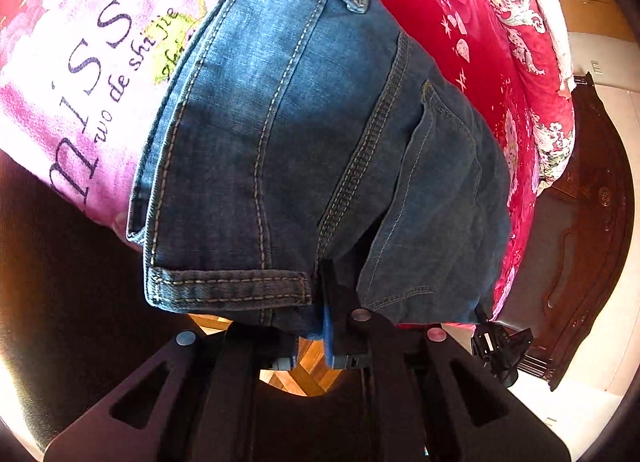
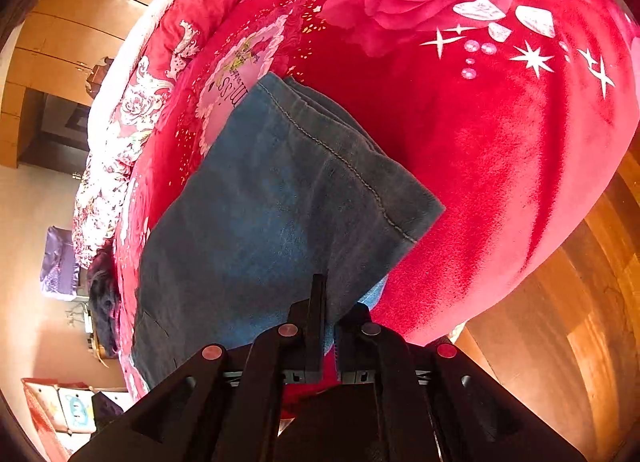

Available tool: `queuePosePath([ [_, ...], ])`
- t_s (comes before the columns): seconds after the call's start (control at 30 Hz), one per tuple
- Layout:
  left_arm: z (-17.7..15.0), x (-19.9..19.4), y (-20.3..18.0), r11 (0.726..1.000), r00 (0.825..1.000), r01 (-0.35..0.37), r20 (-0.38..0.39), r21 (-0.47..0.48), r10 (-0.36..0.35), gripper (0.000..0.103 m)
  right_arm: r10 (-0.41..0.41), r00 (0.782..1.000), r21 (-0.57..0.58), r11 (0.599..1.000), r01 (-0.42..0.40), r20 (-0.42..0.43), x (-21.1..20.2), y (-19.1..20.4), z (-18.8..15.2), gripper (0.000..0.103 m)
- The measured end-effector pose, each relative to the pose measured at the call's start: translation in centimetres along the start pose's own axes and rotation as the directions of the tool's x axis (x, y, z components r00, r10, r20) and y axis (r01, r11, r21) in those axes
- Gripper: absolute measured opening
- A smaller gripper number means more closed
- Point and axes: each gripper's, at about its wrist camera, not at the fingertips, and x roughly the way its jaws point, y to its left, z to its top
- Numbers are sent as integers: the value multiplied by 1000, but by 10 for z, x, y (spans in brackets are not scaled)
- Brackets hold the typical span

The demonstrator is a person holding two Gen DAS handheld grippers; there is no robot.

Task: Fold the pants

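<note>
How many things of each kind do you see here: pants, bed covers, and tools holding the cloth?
Blue denim pants: 1
Red rose-print plush bed cover: 1
Black two-finger tools shut on the pants: 2, the left tool and the right tool
Total: 4
</note>
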Motion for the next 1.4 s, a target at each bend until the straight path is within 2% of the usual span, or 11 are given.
queuePosePath([
  [0.17,-3,-2,3,1000,999,2,-32,24,-2,8,-34,999,30,999,35,-40,8,-12,-9,6],
  [0.33,-10,-35,-5,985,989,125,-95,118,-114,9,-146,989,35,989,144,40,-36,-18,-7,15],
  [0.43,0,-69,-13,970,994,107,-16,216,-106,9,-221,963,-60,971,232,152,-69,2,6,16],
  [0.53,32,-89,-12,977,990,68,106,204,-91,19,-153,975,-211,960,185,160,-62,54,24,24],
  [0.6,59,-91,-10,982,980,92,162,166,-119,41,-89,988,-325,937,127,130,-37,100,31,29],
  [0.73,106,-60,-2,995,986,45,158,84,-58,45,23,999,-534,845,-34,-28,42,207,34,30],
  [0.87,113,-27,2,993,992,111,55,34,-113,45,-71,980,-637,768,-65,-185,130,279,35,34],
  [1.07,103,-31,8,978,978,204,34,53,-206,57,-237,903,-716,690,-103,-358,195,301,18,38],
  [1.3,103,-33,19,977,977,209,43,32,-210,57,-210,883,-710,682,-175,-419,190,295,10,47],
  [1.37,102,-25,9,984,983,173,56,51,-176,56,-263,870,-748,642,-165,-417,197,297,1,48],
  [1.4,100,-24,3,985,985,155,68,71,-160,56,-296,876,-798,585,-148,-380,197,301,-7,44],
])
